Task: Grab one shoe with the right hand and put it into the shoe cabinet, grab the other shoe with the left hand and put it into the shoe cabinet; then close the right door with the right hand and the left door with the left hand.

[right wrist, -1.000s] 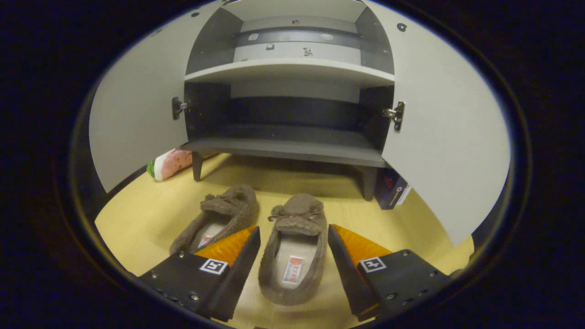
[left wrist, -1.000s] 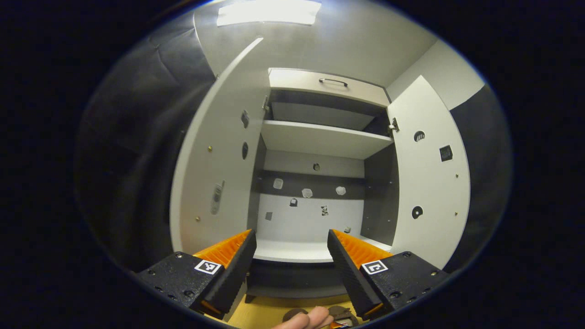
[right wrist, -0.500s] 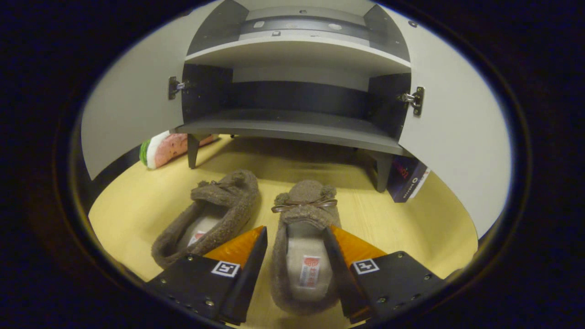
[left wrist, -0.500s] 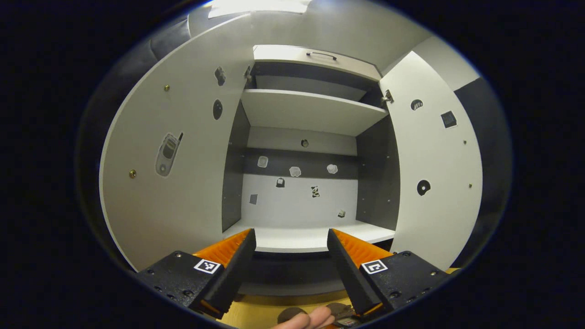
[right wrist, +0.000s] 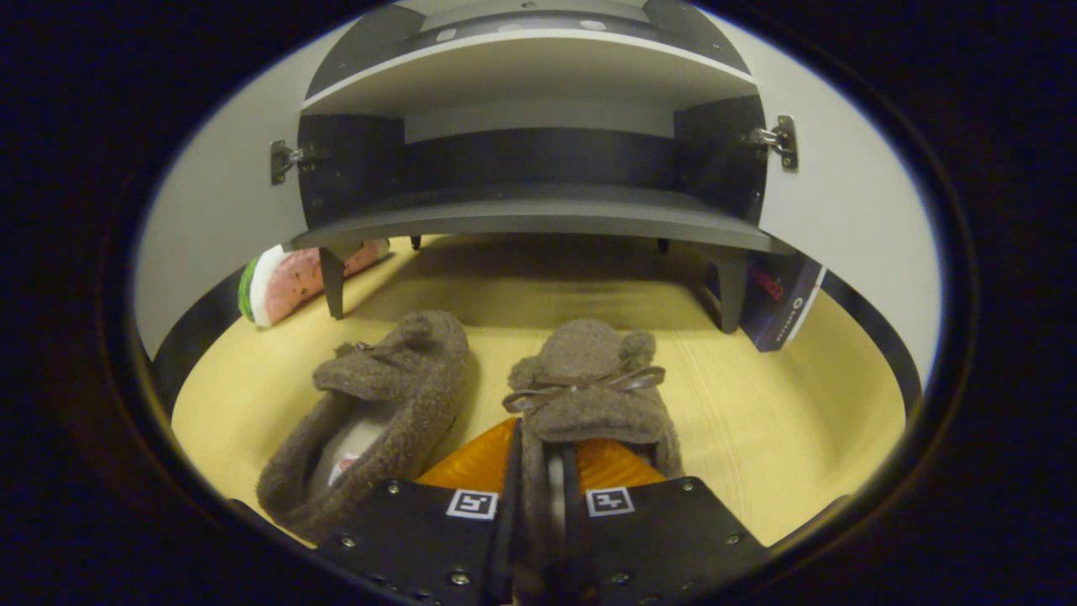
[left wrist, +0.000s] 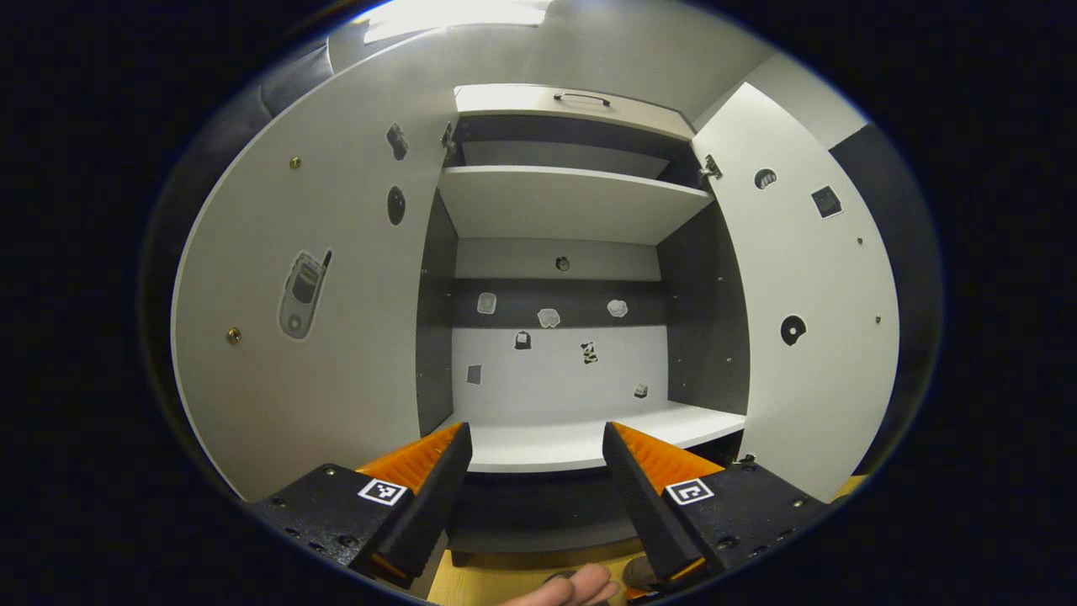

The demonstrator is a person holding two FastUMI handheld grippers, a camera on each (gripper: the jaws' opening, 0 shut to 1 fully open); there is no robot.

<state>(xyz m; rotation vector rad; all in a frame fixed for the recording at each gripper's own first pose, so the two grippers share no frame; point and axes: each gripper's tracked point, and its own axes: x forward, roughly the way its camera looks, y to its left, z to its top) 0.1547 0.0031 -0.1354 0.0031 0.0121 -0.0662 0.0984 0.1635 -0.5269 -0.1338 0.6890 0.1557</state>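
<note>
Right shoe [right wrist: 589, 396]: brown, fluffy, with a thin bow on the toe. It lies on the yellow floor [right wrist: 782, 421] in front of the cabinet, toe toward the cabinet. Its heel part is between the fingers of the right gripper.
Right gripper [right wrist: 543, 454]: the fingers are drawn together and both press on the sides of the right shoe, one on each side; the opening of the shoe looks squeezed narrow.
Left shoe [right wrist: 379, 412]: same kind, just beside the right shoe on its left in the right gripper view, lying a little slanted. It is free, no gripper touches it.
Left gripper [left wrist: 534, 459]: the fingers stand wide apart and hold nothing. It is raised in front of the open cabinet and looks into the upper compartment.
Hand [left wrist: 568, 589]: fingertips of a person show at the bottom edge of the left gripper view, below the left gripper.
Cabinet [left wrist: 580, 442]: both doors are open. Light shelves, dark side walls; small stickers on the back wall. A drawer with a handle [left wrist: 580, 98] is on top. It stands on short legs.
Left door [left wrist: 336, 303]: open wide, with a phone sticker on the inner side.
Right door [left wrist: 808, 295]: open, with some small stickers.
Lowest shelf [right wrist: 538, 220]: dark; no shoe is on it.
Watermelon toy [right wrist: 286, 282]: on the floor by the left leg of the cabinet.
Dark box [right wrist: 778, 299]: leaning by the right leg.
</note>
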